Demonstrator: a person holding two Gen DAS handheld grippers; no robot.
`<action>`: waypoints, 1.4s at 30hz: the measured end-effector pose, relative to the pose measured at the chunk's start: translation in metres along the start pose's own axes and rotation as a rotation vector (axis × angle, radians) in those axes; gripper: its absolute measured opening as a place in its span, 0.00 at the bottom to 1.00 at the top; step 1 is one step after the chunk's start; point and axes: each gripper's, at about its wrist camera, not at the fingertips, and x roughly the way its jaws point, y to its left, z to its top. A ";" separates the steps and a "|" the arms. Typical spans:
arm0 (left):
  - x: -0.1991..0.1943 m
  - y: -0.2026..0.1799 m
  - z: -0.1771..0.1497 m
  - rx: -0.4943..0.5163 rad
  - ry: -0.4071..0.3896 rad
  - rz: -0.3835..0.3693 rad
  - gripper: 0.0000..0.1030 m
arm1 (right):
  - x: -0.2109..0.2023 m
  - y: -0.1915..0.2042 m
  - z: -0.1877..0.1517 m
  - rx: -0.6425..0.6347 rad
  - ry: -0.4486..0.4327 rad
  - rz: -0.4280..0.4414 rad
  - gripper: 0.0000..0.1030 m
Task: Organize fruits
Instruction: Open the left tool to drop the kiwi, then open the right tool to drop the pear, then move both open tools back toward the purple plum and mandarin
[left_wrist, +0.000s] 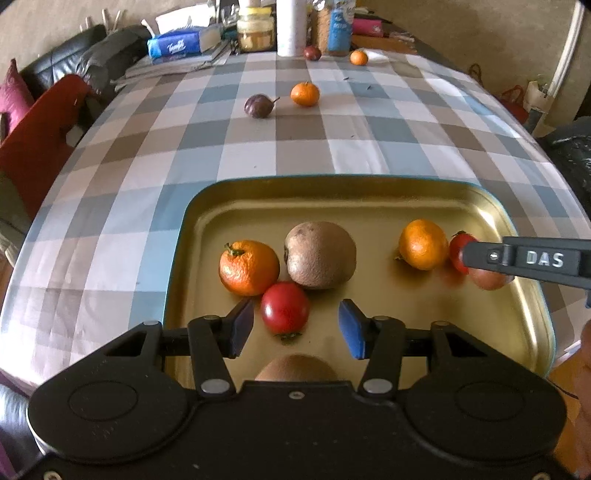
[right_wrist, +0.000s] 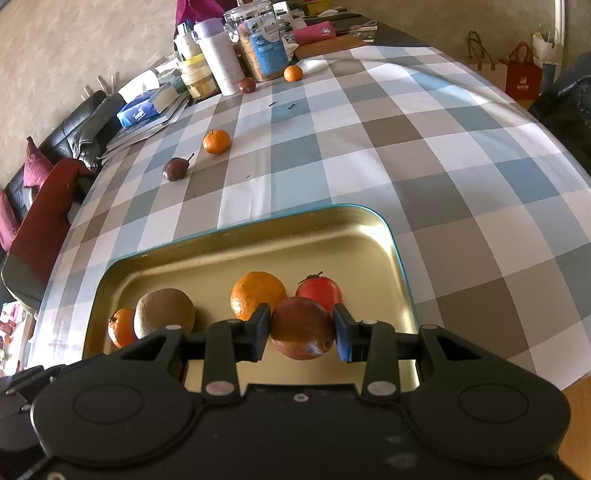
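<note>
A gold tray lies on the checked tablecloth. On its left part sit a mandarin, a kiwi and a red fruit. My left gripper is open just above that red fruit, whose near half lies between the fingers with a gap on the right. A second kiwi peeks out under the gripper body. On the tray's right part are another mandarin and a red fruit. In front of them my right gripper is shut on a red-brown fruit.
Loose on the cloth are a dark purple fruit, a mandarin, and farther back a dark fruit and a small mandarin. Jars, a white bottle and a tissue pack crowd the far end. A sofa stands on the left.
</note>
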 end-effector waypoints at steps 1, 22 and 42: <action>0.001 0.001 0.001 -0.005 0.004 0.003 0.56 | 0.000 0.000 0.000 -0.002 -0.001 0.000 0.37; 0.005 0.020 0.009 -0.081 -0.001 0.046 0.56 | -0.001 0.002 0.001 -0.008 -0.009 0.010 0.37; 0.029 0.048 0.096 -0.209 -0.103 0.129 0.56 | 0.026 0.032 0.067 -0.044 -0.102 0.040 0.37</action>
